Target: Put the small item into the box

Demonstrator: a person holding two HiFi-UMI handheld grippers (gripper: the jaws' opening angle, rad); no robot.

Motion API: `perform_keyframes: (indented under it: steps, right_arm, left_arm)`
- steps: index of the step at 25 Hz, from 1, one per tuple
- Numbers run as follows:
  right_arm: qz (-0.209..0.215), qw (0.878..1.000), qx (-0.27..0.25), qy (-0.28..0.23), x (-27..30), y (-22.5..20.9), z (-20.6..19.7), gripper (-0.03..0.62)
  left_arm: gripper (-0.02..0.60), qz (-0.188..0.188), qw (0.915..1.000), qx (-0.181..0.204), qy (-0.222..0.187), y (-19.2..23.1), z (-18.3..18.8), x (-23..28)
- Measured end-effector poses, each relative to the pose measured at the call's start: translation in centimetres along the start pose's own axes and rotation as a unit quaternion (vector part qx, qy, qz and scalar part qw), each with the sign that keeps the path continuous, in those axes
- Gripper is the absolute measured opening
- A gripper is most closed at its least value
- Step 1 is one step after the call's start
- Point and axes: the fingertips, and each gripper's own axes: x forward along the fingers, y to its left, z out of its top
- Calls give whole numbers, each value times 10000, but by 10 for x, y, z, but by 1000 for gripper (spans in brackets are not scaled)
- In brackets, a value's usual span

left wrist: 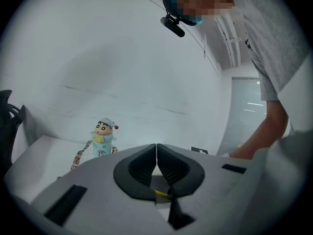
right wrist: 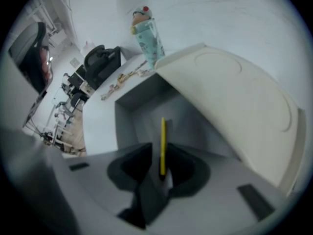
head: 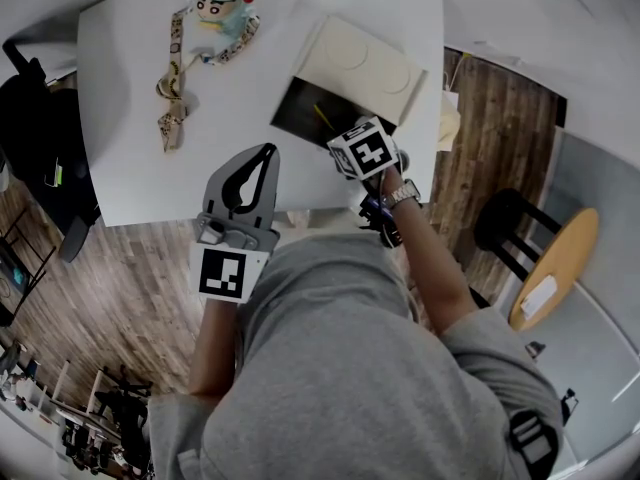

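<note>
You're clamping the right gripper (right wrist: pixel 159 153) on the yellow stick's (right wrist: pixel 162 136) near end over the box (right wrist: pixel 129 116), likely light, stiff and pivot-prone, while the left gripper (left wrist: pixel 156 150) is idling, jaws together, empty.

On the table (head: pixel 250 108), the box (head: pixel 365 63) lies right of the doll bottle (head: pixel 225 8) and strap (head: pixel 172 98).

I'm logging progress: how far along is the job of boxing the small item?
Done: the box stands open, lid raised. In hand: the right gripper clamps the yellow stick, pointing into the box. Remaining: release it inside. The left gripper is shut, empty.
</note>
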Motion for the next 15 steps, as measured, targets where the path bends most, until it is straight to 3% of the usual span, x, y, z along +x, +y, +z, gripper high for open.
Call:
perform_keyframes:
  steps: [6, 9, 15]
  right_arm:
    - [-188, 9996, 9, -203, -14, -3, 1, 107]
    - [-295, 9990, -11, -347, -24, -5, 3, 56]
    - [21, 9957, 272, -890, -50, 6, 4, 34]
  left_arm:
    - [35, -22, 10000, 34, -36, -7, -1, -5]
    - [35, -31, 10000, 35, -87, -12, 0, -8]
    - [35, -44, 9998, 92, -171, -28, 2, -15]
